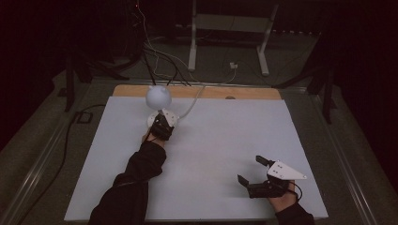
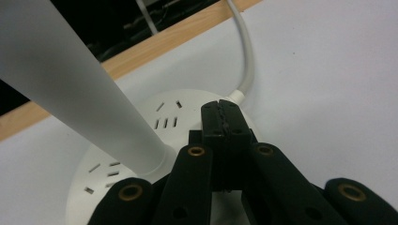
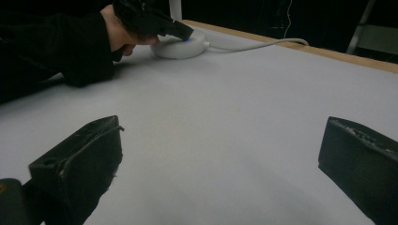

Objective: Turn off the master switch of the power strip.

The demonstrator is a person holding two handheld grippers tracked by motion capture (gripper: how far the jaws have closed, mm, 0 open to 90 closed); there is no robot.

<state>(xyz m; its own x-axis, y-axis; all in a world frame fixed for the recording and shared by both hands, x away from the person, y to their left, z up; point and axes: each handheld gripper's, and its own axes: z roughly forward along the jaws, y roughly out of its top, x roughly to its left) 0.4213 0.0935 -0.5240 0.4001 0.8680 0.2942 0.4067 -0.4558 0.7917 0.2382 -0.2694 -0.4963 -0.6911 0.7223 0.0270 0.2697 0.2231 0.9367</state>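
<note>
I am holding the left gripper (image 2: 220,115) clenched, tips pressing down on the round white lamp base (image 2: 141,140), nothing between the jaws. The left gripper view is showing me slots in the base, the slanting white stem (image 2: 70,79) at ten o'clock and the white cord (image 2: 246,61) leaving at twelve. The high view is giving the globe-shaped lamp head (image 1: 158,96) near the far wooden table edge (image 1: 197,92). The right gripper (image 1: 256,171) is sitting released at five o'clock, close to the near edge, with bare white tabletop (image 3: 244,117) stretching open between both hands.
</note>
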